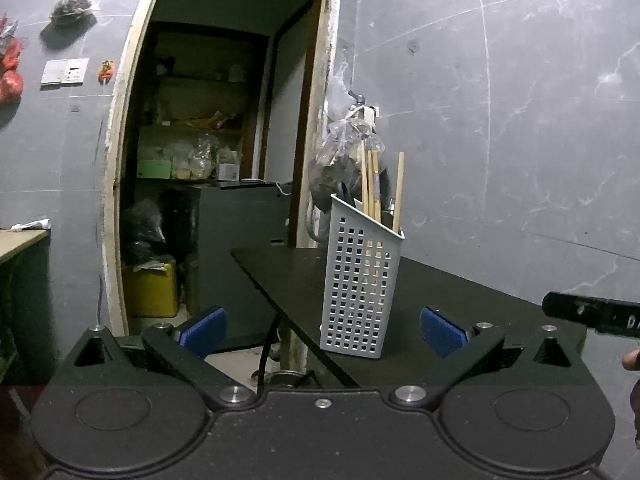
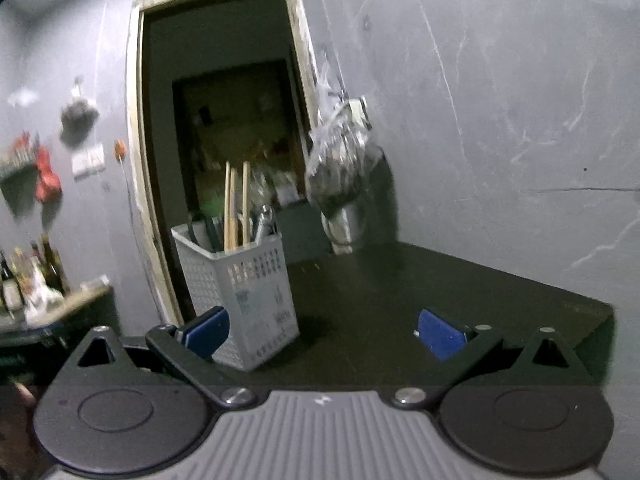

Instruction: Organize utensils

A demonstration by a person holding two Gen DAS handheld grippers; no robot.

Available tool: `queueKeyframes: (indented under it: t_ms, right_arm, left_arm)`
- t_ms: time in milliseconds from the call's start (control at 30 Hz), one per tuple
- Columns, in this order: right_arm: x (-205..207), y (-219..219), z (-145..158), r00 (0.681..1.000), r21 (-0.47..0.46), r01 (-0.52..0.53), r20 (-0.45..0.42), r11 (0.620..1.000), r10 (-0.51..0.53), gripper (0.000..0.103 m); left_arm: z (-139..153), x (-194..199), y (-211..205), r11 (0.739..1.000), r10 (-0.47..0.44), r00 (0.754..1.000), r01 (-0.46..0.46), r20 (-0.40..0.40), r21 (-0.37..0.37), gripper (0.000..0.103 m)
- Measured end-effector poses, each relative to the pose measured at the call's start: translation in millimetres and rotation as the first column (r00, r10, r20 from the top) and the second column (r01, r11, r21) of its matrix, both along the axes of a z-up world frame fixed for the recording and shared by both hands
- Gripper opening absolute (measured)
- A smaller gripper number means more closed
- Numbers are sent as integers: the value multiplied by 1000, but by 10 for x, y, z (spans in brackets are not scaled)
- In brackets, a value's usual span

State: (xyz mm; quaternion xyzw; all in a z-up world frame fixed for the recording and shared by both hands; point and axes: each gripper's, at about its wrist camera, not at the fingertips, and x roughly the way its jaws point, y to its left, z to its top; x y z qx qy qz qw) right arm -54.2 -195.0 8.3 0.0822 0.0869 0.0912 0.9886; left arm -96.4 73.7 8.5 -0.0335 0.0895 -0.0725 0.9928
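Observation:
A pale grey perforated utensil basket (image 1: 360, 280) stands upright on the black table (image 1: 460, 304). Wooden chopsticks (image 1: 374, 188) stick up out of it, with darker and metal utensils beside them. My left gripper (image 1: 322, 330) is open, with nothing between its blue pads, and the basket stands just ahead between them. In the right wrist view the same basket (image 2: 244, 292) sits at the left with its chopsticks (image 2: 236, 204) and metal utensils (image 2: 264, 220). My right gripper (image 2: 324, 334) is open and holds nothing, and its left pad is close to the basket's corner.
A dark doorway (image 1: 224, 140) opens behind the table onto shelves. A plastic bag (image 1: 344, 152) hangs on the grey tiled wall beside it. The other gripper's black tip (image 1: 592, 314) and a finger show at the right edge. Bottles (image 2: 28, 276) stand on a counter far left.

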Motion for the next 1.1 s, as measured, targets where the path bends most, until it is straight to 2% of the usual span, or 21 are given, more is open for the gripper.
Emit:
queueKeyframes:
  t_ms: [133,433,1100]
  right_arm:
    - [-117,144,-5,1000,-60,6,-4,998,-6,103]
    - [-244,252,-24,999,-67,-35,-1,997,35,103]
    - [-205,283,-23,999,-78,-41,-14,996,40,103]
  left_arm:
    - [-30,-78,-13,1000,29,1000,-29,-7,8,102]
    - [-64,-286,-12,997,70,997,-70,26,21,102]
    - [-79,-259,10,997,77,997,-77,12,18,102]
